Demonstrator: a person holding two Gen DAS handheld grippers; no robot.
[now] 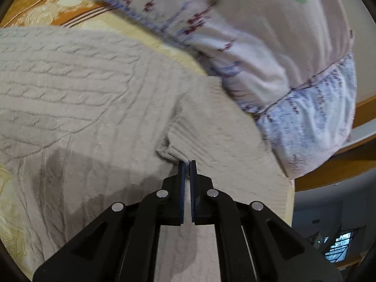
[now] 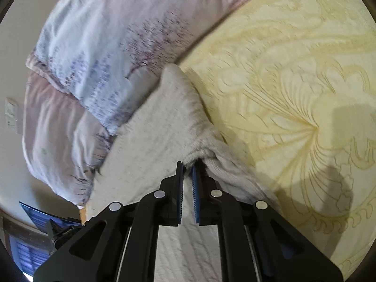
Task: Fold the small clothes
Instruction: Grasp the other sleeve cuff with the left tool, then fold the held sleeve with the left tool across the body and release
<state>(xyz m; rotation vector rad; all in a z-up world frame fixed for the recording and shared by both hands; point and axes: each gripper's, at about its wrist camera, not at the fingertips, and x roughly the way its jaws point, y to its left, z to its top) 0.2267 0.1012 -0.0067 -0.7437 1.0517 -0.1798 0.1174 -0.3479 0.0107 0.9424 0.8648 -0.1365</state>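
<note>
A bed (image 2: 293, 70) covered in a pale yellow quilted spread is filling both wrist views, with flower-printed pillows (image 1: 270, 35) lying along its far side and an orange patterned cloth showing at the top left of the left view. A beige cable-knit sweater (image 1: 70, 82) is lying spread across the bed, just beside the pillows and touching them along one edge. The left gripper (image 1: 187, 164) is pinching a bunched ridge of ribbed knit between jaws closed almost together, and the right gripper (image 2: 188, 165) is likewise clamping a gathered fold of the same sweater, its jaws nearly shut with knit showing between the tips. Judging by this, the fold is only starting: both grips look set, but the cable-knit body is still lying open and flat, with no folded layer showing in either view. What is left seems to be nearly everything, namely carrying the pinched parts over the body, laying them down and squaring the sweater up.
</note>
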